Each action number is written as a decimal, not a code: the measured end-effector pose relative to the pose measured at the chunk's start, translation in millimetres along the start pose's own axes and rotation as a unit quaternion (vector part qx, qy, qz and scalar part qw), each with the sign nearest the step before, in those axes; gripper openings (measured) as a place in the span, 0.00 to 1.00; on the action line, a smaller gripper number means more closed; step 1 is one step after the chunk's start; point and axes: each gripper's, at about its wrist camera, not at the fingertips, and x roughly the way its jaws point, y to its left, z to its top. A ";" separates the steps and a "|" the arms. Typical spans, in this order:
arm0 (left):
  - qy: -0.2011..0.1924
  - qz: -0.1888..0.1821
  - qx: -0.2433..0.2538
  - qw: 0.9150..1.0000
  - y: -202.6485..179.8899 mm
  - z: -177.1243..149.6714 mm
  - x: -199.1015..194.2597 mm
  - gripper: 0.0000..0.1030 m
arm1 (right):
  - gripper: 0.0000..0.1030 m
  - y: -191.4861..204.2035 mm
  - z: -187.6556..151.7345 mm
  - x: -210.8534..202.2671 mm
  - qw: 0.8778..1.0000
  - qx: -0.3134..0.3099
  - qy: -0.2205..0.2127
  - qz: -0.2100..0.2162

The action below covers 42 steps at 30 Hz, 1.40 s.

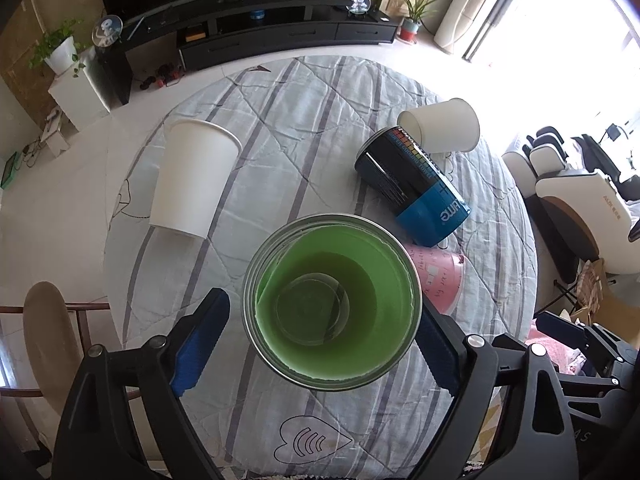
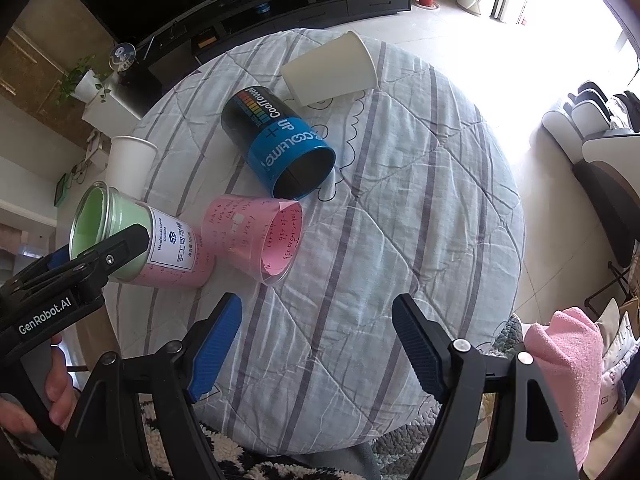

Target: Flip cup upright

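1. The green jar (image 1: 333, 304) sits between the blue pads of our left hand-held gripper (image 1: 320, 340), mouth toward the camera; from the right wrist view it is tilted, its base over the pink jar (image 2: 256, 240).
2. We judge the left hand-held gripper clamped on the green jar, though the left pad looks barely touching, so the jar could slip while turning.
3. The pink jar lies on its side just beside it; a swing of the green jar's base could knock it rolling.
4. Our right hand-held gripper (image 2: 316, 344) hangs apart and empty above the counter (image 2: 440, 200).
5. The blue can (image 2: 280, 144) and two white cups lie tipped farther off.
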 end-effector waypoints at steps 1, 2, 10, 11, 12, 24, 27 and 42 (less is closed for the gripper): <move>-0.001 0.000 0.000 1.000 0.0 0.0 -1.6 0.88 | 0.76 0.1 -0.2 -1.5 1.000 0.000 -0.002 0.000; -0.004 0.002 0.000 1.000 -0.3 0.0 -4.8 0.88 | 0.76 0.4 -0.5 -3.4 1.000 0.000 -0.005 0.000; -0.037 0.020 0.002 0.999 -0.9 -5.3 -37.5 0.90 | 0.76 4.6 -3.2 -26.8 0.999 -0.011 -0.037 0.008; -0.042 0.023 0.000 0.999 -1.0 -7.2 -42.8 0.90 | 0.76 5.3 -4.0 -30.1 0.999 -0.013 -0.042 0.010; -0.048 0.025 -0.001 0.999 -1.3 -9.8 -49.4 0.90 | 0.76 5.9 -5.3 -33.8 0.999 -0.016 -0.047 0.011; -0.104 0.046 -0.023 0.993 -9.0 -50.5 -114.3 0.93 | 0.76 10.8 -31.3 -89.4 0.991 -0.061 -0.117 0.036; -0.114 0.047 -0.019 0.992 -10.4 -58.1 -126.1 0.93 | 0.76 12.0 -37.9 -102.1 0.988 -0.066 -0.133 0.037; -0.138 0.032 0.028 0.989 -13.9 -82.9 -155.3 0.93 | 0.76 21.8 -75.8 -139.3 0.982 -0.034 -0.184 0.022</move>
